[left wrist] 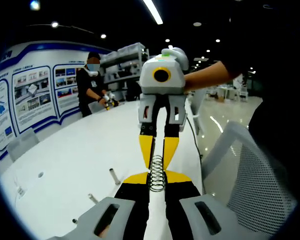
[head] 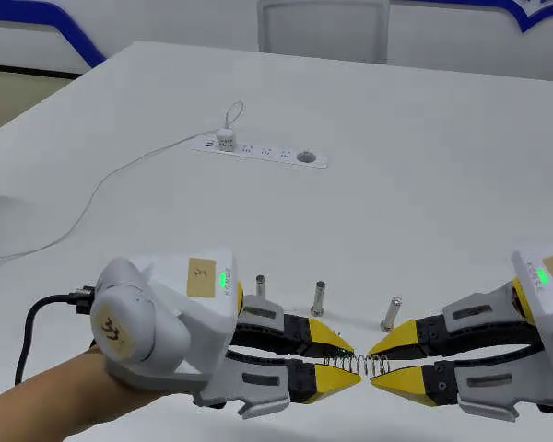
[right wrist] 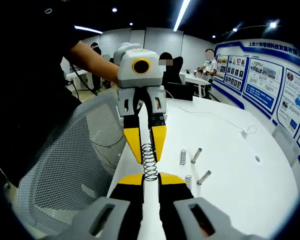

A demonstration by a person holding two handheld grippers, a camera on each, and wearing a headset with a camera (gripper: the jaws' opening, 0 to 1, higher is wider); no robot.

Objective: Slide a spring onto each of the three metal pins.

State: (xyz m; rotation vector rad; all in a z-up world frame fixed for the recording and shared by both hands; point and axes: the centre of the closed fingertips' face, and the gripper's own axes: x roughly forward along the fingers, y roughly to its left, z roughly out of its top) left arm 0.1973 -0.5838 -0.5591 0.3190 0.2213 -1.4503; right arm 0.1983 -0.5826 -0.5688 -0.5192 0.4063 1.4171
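Observation:
A small steel spring (head: 359, 365) hangs level just above the table, with my left gripper (head: 347, 366) shut on one end and my right gripper (head: 378, 360) shut on the other. The yellow fingertips nearly meet around it. In the left gripper view the spring (left wrist: 157, 172) runs from my own jaws up into the right gripper's tips. Three metal pins (head: 261, 285) (head: 319, 297) (head: 392, 313) stand upright in a row just beyond the tips. The right gripper view shows two pins (right wrist: 196, 155) (right wrist: 203, 177) with short springs (right wrist: 183, 157) (right wrist: 188, 181) beside them; whether those springs sit on a pin I cannot tell.
A white power strip (head: 258, 150) with a plugged-in charger and a thin cable lies mid-table, beyond the pins. A mesh chair (right wrist: 70, 175) stands at the table's near edge. Other people stand by the far tables (left wrist: 92, 85).

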